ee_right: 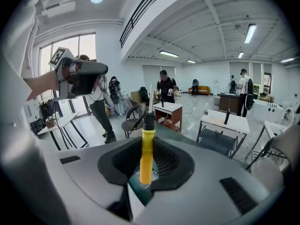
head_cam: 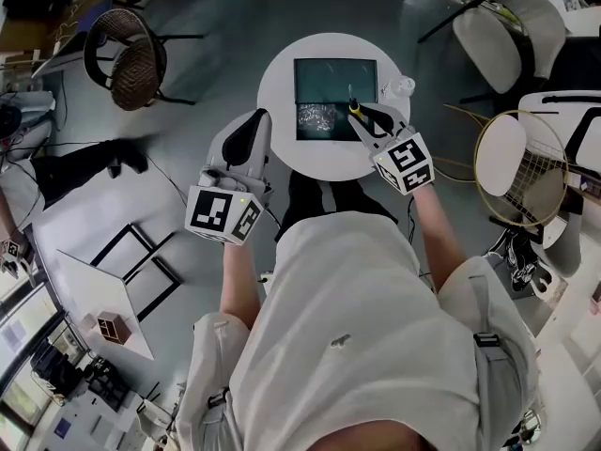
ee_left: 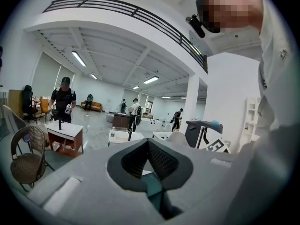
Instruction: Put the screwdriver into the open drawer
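The right gripper [head_cam: 362, 118] is clenching the screwdriver [ee_right: 146, 149] by its yellow handle, with the shaft pointing toward 12 o'clock in the head view. It is hovering over the 4 o'clock part of the open drawer [head_cam: 324, 78]. The left gripper [head_cam: 250, 139] (jaws pressed together on nothing) is hanging at the 8 o'clock edge of the round white table [head_cam: 277, 83].

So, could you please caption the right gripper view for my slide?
Right claw holds the yellow-handled screwdriver by its handle, busy hall beyond.
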`<state>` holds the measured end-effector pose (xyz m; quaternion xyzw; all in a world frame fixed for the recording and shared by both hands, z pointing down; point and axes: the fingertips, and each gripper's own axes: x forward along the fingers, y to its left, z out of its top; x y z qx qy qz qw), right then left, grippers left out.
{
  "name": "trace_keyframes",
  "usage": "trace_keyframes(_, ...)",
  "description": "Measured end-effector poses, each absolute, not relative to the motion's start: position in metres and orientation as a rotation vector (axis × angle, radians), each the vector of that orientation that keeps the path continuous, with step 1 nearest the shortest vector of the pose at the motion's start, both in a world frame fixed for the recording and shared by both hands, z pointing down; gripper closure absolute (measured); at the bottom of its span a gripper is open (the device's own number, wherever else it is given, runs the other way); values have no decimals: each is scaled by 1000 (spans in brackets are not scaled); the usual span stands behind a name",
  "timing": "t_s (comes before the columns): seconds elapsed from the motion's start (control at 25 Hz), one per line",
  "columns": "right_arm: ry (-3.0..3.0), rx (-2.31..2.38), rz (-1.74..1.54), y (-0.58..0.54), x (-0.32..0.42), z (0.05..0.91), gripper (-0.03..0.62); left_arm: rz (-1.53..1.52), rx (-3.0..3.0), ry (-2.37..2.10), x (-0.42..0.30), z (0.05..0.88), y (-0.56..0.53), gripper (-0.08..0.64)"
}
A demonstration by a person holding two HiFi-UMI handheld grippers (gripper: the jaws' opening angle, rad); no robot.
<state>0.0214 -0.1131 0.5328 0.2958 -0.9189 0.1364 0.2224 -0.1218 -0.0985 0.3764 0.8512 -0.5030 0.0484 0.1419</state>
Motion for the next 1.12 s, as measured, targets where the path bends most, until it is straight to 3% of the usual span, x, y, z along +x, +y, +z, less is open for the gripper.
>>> trace_keyframes(1.12, -2142, 424, 310, -79, 3, 721, 514, 187, 2428, -1396, -115, 404, -88, 551)
